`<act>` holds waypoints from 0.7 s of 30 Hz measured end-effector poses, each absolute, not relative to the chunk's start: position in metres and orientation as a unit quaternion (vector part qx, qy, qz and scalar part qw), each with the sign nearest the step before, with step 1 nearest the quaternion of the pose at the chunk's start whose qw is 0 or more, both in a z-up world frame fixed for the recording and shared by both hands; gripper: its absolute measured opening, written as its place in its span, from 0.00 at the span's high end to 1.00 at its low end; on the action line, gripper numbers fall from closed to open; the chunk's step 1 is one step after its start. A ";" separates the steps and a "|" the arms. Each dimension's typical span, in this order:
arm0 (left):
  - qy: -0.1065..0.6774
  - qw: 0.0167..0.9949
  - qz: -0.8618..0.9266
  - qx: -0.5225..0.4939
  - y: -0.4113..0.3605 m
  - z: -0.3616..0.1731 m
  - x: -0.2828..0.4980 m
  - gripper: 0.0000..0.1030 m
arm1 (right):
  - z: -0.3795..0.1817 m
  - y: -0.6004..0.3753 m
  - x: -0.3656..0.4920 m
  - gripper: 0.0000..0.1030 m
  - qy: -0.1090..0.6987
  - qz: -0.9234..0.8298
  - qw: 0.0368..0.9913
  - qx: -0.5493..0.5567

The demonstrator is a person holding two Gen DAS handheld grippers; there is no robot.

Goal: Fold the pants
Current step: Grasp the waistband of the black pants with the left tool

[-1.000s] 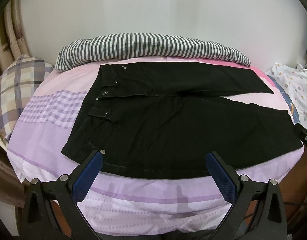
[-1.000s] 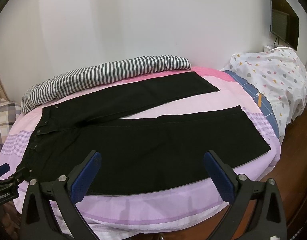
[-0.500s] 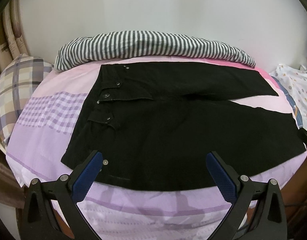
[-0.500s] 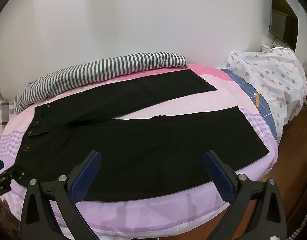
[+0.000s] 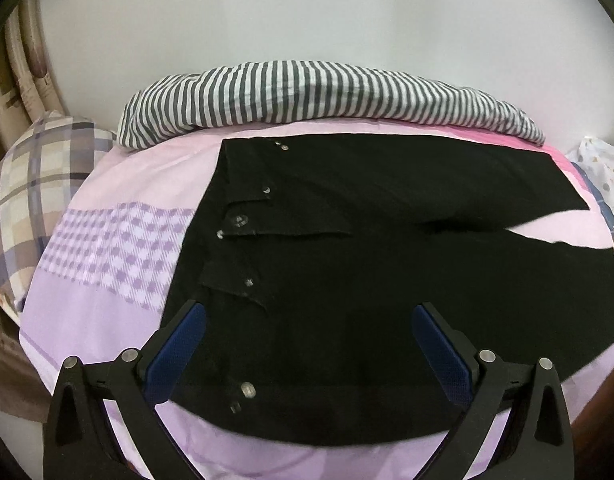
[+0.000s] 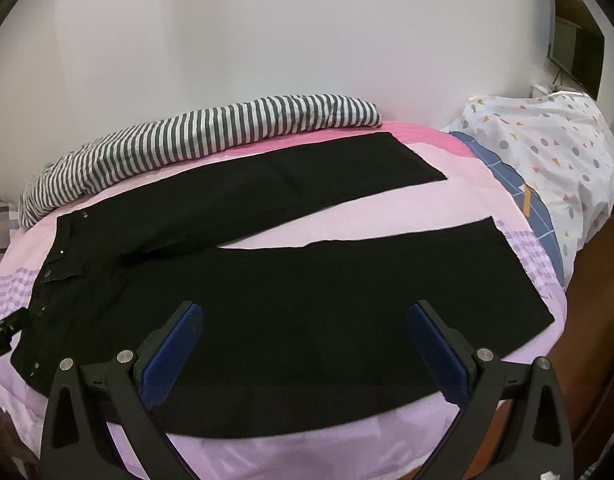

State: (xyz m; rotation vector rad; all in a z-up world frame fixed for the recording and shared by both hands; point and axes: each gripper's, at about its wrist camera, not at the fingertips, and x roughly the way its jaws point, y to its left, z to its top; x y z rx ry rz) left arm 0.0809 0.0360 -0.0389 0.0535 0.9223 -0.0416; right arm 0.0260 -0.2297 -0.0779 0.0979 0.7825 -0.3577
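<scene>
Hovering with jaws wide and empty: left gripper (image 5: 309,350) over the waistband, right gripper (image 6: 305,344) lower centre over the near leg. Pants (image 6: 307,280) lie flat mid-frame on the bed (image 6: 347,208), legs splayed. Risk: pinching sheet along with denim, or a one-layer grab skewing the fold.

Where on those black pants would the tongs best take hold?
Probably the near long edge of the black pants, approached from the front: they lie flat with legs spread, and that edge sits just before both open tongs, left by the waistband, right along the leg.
</scene>
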 end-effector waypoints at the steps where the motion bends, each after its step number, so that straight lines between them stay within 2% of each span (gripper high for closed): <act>1: 0.446 0.894 -0.019 0.027 0.039 -0.040 0.087 0.08 | -0.079 -0.229 0.031 0.01 0.380 -0.171 0.908 0.044; 5: 0.452 0.891 -0.021 0.016 0.056 -0.042 0.115 0.19 | -0.082 -0.222 0.051 0.01 0.386 -0.162 0.907 0.036; 10: 0.479 0.875 -0.051 -0.046 0.092 -0.049 0.164 0.47 | -0.087 -0.211 0.075 0.01 0.394 -0.143 0.907 0.033; 18: 0.504 0.846 -0.088 -0.150 0.149 -0.066 0.244 0.69 | -0.102 -0.192 0.126 0.01 0.413 -0.122 0.902 0.020; 21: 0.520 0.822 -0.102 -0.211 0.168 -0.080 0.274 0.72 | -0.109 -0.185 0.145 0.01 0.424 -0.113 0.898 0.021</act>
